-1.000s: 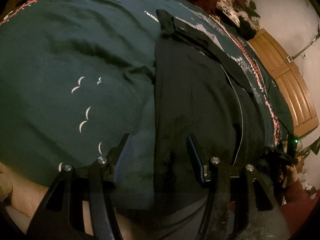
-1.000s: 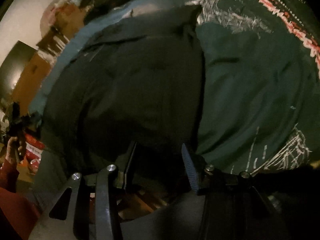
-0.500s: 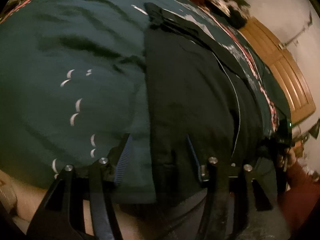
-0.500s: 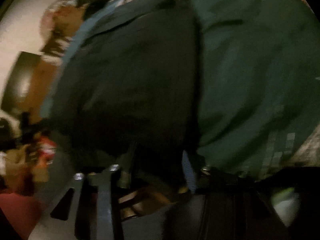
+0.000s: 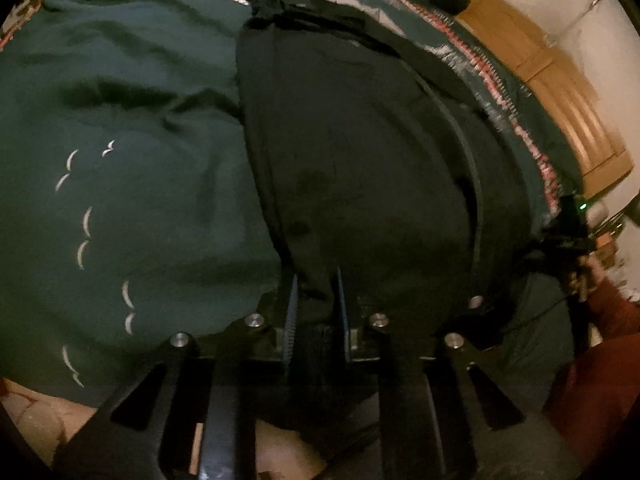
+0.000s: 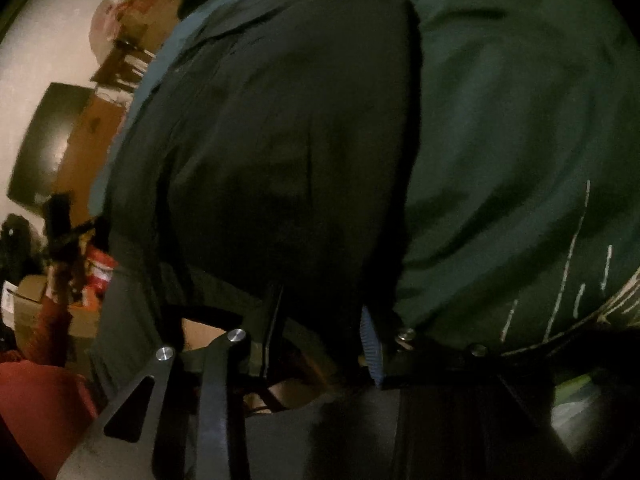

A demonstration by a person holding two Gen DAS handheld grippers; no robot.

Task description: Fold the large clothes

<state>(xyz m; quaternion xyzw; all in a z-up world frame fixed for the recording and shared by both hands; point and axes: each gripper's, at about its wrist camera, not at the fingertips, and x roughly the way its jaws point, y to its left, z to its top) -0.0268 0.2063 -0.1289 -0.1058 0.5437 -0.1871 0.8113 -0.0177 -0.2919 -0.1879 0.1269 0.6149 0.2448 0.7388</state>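
On the dark green bedspread (image 5: 132, 120) the black garment (image 5: 360, 152) is lying flat. Its near hem is sitting bunched between the left gripper (image 5: 316, 292) pads, which have just been closing onto it (the right gripper (image 6: 320, 312) is closing around the hem too, its grip unclear).

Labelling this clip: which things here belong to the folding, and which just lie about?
Job:
black garment
left tongs, jaws just closing, pinching its edge
right tongs, closing around its hem

Lying about:
green bedspread
wooden headboard
cardboard box
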